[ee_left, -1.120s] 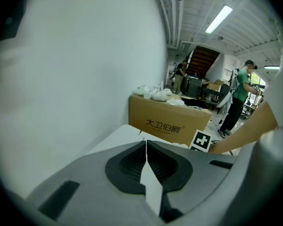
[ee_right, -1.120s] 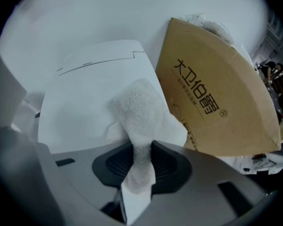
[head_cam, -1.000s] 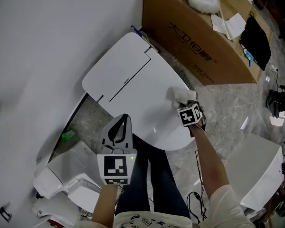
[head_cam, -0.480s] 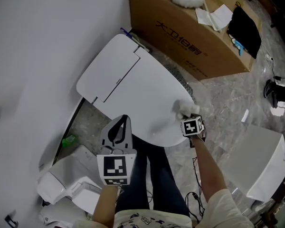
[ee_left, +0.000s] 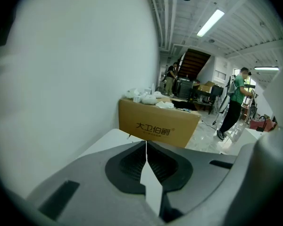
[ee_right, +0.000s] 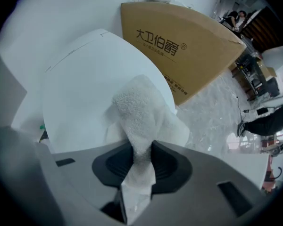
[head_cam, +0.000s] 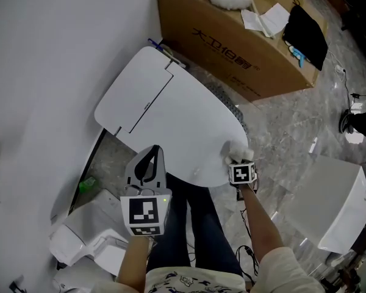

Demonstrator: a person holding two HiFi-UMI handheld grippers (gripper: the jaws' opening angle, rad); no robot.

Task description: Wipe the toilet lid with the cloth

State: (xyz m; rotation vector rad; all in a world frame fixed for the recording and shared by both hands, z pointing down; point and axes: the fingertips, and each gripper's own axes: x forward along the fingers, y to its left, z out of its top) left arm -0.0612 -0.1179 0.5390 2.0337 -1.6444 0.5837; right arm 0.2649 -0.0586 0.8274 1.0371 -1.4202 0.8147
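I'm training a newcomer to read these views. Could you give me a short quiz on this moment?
1. True or false: the left tongs are shut with nothing between them.
2. Multiple choice: the cloth, clamped in the right tongs, sits where on the toilet lid? A) at the hinge end; B) in the middle; C) near the front rim, on the person's right.
3. Short answer: what brown thing stands just beyond the lid, by the wall?

Key: 1 true; 2 C; 3 cardboard box.
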